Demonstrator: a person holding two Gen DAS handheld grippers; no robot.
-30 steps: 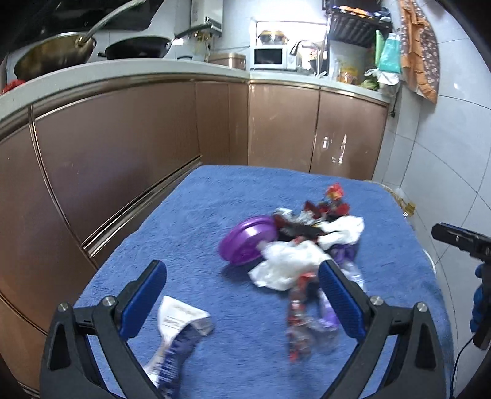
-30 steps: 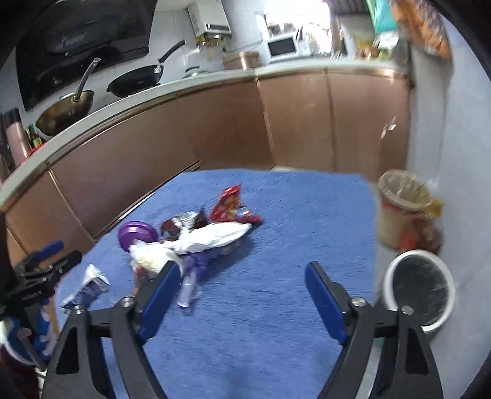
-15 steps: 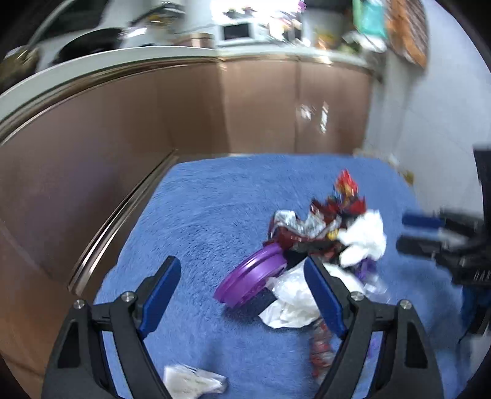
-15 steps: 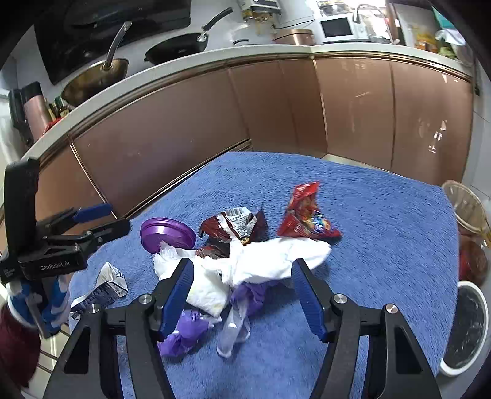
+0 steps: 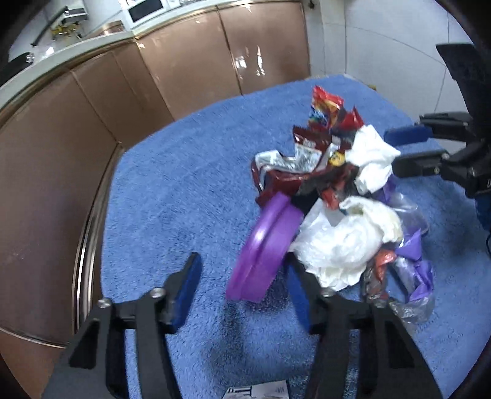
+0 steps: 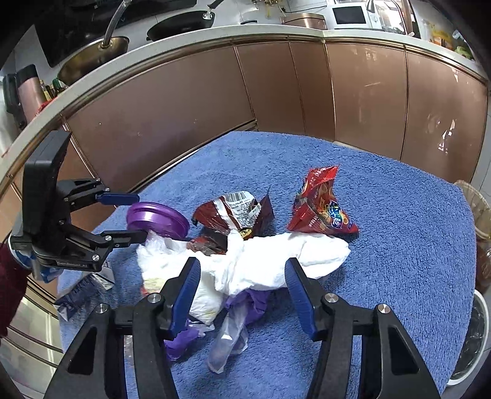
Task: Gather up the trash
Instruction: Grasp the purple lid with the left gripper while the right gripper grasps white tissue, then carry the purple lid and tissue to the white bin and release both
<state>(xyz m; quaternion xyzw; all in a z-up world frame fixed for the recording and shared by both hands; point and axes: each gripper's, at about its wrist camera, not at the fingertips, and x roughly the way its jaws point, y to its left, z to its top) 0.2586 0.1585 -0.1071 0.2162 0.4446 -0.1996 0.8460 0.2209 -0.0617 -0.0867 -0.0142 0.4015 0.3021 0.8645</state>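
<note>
On the blue towel [image 6: 383, 214] lay the trash [image 6: 245, 254]: crumpled white tissue [image 6: 276, 261], a purple lid [image 6: 158, 219], torn red and dark-red snack wrappers [image 6: 319, 202] and scraps of purple plastic [image 5: 414, 267], heaped together mid-towel. Both grippers' jaws stood apart. The left gripper [image 5: 242, 282] flanked the tilted lid; the right gripper [image 6: 242, 285] straddled the tissue, not clamping it.

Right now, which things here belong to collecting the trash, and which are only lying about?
For the job:
- purple lid
- white tissue
- red snack bag
- dark torn wrapper
- purple plastic bag
- left gripper, jaws open
- right gripper, jaws open

Just there:
- black pan
- microwave
- blue cloth
</note>
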